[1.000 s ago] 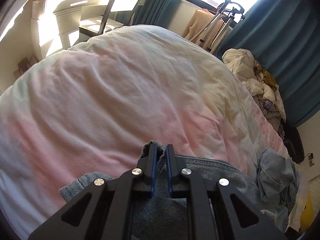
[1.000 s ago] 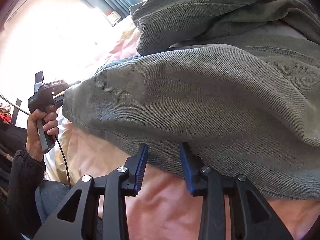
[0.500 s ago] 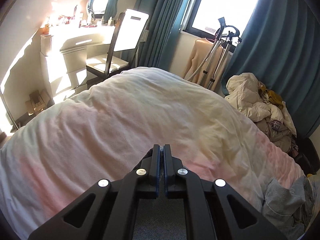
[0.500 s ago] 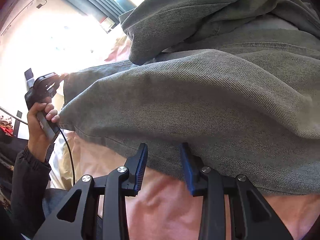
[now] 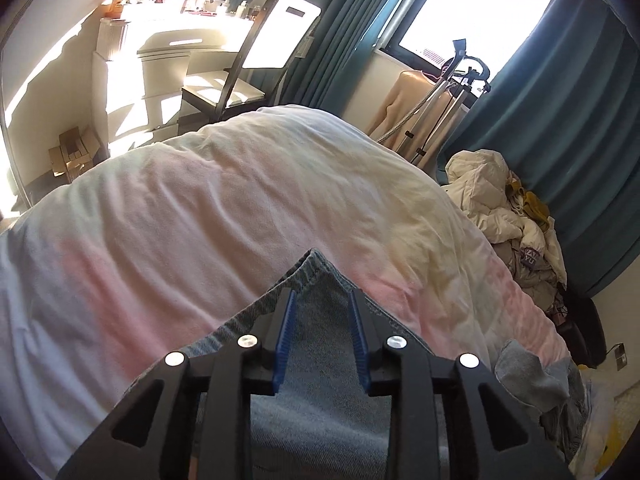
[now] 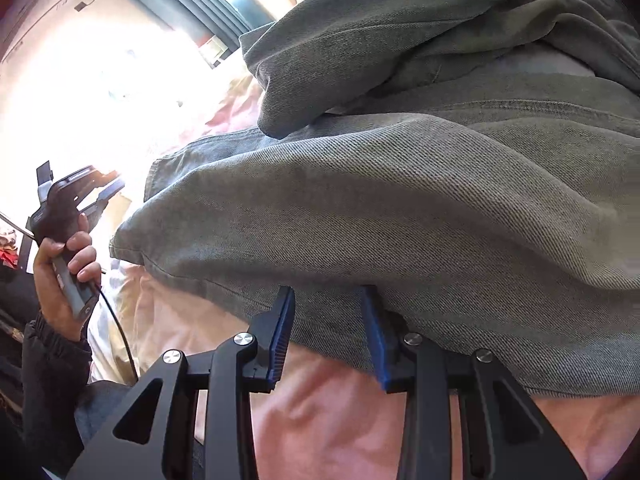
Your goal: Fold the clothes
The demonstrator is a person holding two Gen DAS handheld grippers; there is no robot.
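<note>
Blue-grey denim trousers (image 6: 400, 208) lie in thick folds on the pink-white duvet (image 6: 328, 420). In the left wrist view one hemmed corner of the denim (image 5: 312, 276) points away from me under my left gripper (image 5: 320, 296). Its jaws are opening, and the blue pads stand apart on either side of the cloth without pressing it. My right gripper (image 6: 328, 292) rests at the near hem of the fold, jaws apart, with the hem lying flat across the gap and draped over the right fingertip. The right wrist view also shows a hand (image 6: 60, 264) holding the left gripper (image 6: 106, 196) at far left.
The duvet (image 5: 200, 220) fills the bed. A heap of pale clothes (image 5: 500, 208) and a grey-blue garment (image 5: 528, 372) sit along its right side. Beyond the bed stand a chair (image 5: 248, 80), a white dresser (image 5: 172, 48), a tripod stand (image 5: 448, 100) and teal curtains (image 5: 560, 120).
My left gripper was shut on the denim corner and rose with it; its jaws have now parted and the corner lies loose between them. The right gripper has stayed put.
</note>
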